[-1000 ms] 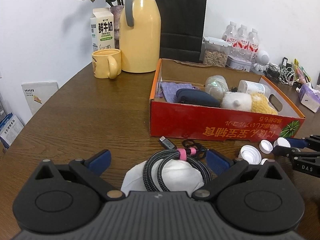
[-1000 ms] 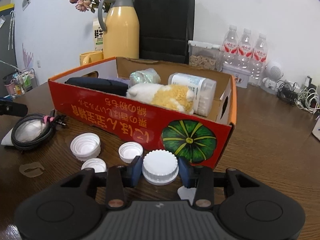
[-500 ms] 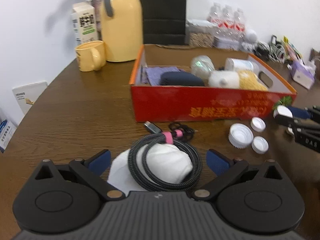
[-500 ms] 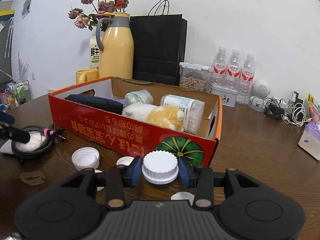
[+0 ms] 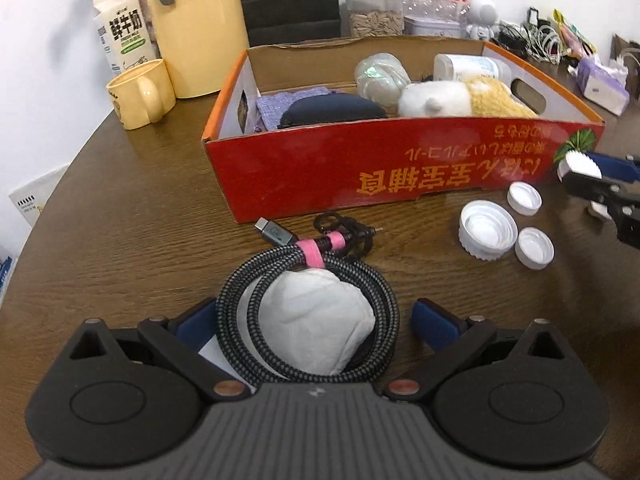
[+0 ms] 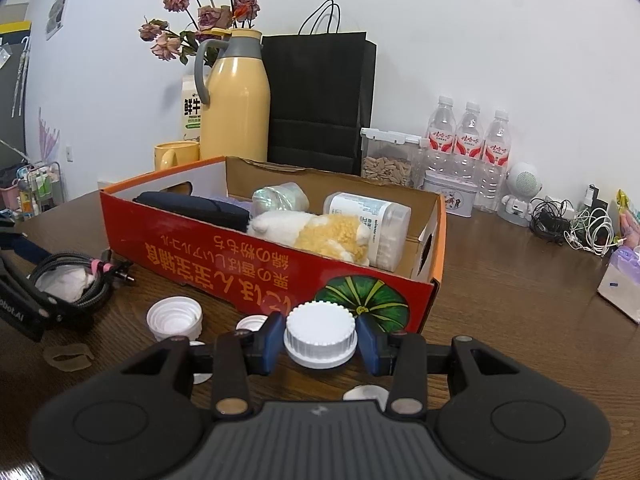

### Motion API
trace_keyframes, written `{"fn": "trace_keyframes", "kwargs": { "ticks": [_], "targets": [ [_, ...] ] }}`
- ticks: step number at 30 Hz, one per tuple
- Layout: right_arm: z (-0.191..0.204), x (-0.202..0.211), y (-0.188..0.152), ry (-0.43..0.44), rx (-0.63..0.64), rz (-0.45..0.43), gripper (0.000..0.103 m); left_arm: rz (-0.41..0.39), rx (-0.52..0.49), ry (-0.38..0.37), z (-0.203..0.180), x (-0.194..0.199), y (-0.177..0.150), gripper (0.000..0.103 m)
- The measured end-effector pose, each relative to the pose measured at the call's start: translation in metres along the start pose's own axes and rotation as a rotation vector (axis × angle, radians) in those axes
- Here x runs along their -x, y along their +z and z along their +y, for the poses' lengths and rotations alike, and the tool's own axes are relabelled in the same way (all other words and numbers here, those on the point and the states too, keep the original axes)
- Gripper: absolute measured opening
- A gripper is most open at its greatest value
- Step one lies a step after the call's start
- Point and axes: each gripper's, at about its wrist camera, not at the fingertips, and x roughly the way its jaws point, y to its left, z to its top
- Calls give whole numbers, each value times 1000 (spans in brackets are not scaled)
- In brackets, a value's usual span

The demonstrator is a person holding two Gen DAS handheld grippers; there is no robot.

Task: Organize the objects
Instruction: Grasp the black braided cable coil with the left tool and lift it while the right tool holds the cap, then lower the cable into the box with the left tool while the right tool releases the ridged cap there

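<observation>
A red cardboard box [image 5: 400,168] [image 6: 256,276] holds a dark pouch, a plush toy, a jar and a purple cloth. My left gripper [image 5: 308,320] is open, its blue pads either side of a coiled braided cable [image 5: 276,280] lying over a white crumpled tissue [image 5: 316,320] on the table. My right gripper [image 6: 320,340] is shut on a white ribbed cap [image 6: 320,334] and holds it above the table in front of the box's right corner. It also shows at the right edge of the left wrist view [image 5: 580,166].
Three white caps [image 5: 486,230] lie on the wooden table in front of the box. A yellow mug [image 5: 142,94], yellow thermos [image 6: 236,100], milk carton, black bag, water bottles [image 6: 468,136] and tangled chargers stand behind. A tissue pack [image 6: 622,280] lies right.
My right gripper has lifted the white cap higher, toward the box rim. My left gripper has moved forward so the coiled cable and tissue sit between its open fingers.
</observation>
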Motion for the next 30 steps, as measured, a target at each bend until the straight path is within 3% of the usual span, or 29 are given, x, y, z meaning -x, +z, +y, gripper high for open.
{"fn": "trace_keyframes", "kwargs": {
  "ticks": [4,5,9,21,30],
  "targets": [
    [0,-1,0,0,-1,2,39,-10,26,-3,4,0,-1,102],
    [0,-1,0,0,-1,2,39,-17,34,-3,5,1,-2,93],
    [0,-1,0,0,-1,4,39,-50,44,-8,6,6,-2,87],
    [3,2,-2,1,12,-7,39,-180,84,-32,8,37,1,84],
    [13,16,1,-3,39,-63,39,-315,98,-61,4,71,14,84]
  ]
}}
